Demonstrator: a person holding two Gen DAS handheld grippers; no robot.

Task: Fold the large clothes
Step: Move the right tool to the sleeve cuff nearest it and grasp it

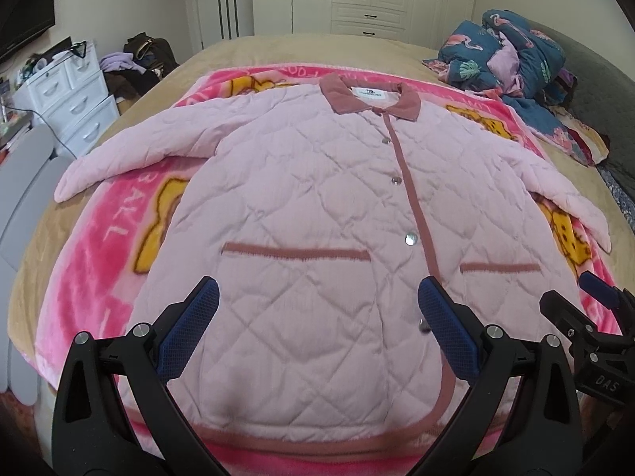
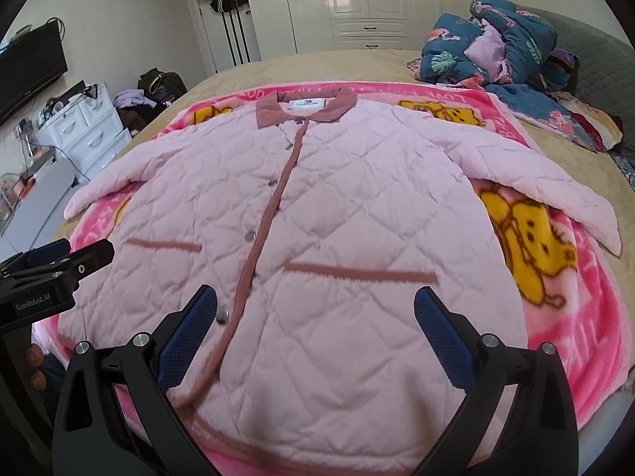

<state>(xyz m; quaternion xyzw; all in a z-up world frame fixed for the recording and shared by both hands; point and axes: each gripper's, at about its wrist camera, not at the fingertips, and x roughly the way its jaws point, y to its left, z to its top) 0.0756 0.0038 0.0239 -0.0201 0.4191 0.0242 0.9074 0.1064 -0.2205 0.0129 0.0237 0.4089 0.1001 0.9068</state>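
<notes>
Bed [image 1: 278,45] below — both hand-held grippers [image 1: 317,333] [image 2: 315,333] hover agape over jacket [image 1: 317,198].

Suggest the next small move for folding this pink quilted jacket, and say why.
Probably bring the left gripper out to the left sleeve and close on it to fold it across the body. The jacket lies flat, buttoned, with both sleeves spread on the pink blanket; both the left and the right gripper are open, holding nothing.

Bare tan bedspread [image 2: 397,57] open beyond the pink quilted jacket [image 2: 317,218] collar and past both sleeve ends. Crumpled blue flamingo-print duvet [image 2: 496,43] blocks far right corner. White plastic drawer unit [image 1: 75,103] crowds bed's left edge.
</notes>
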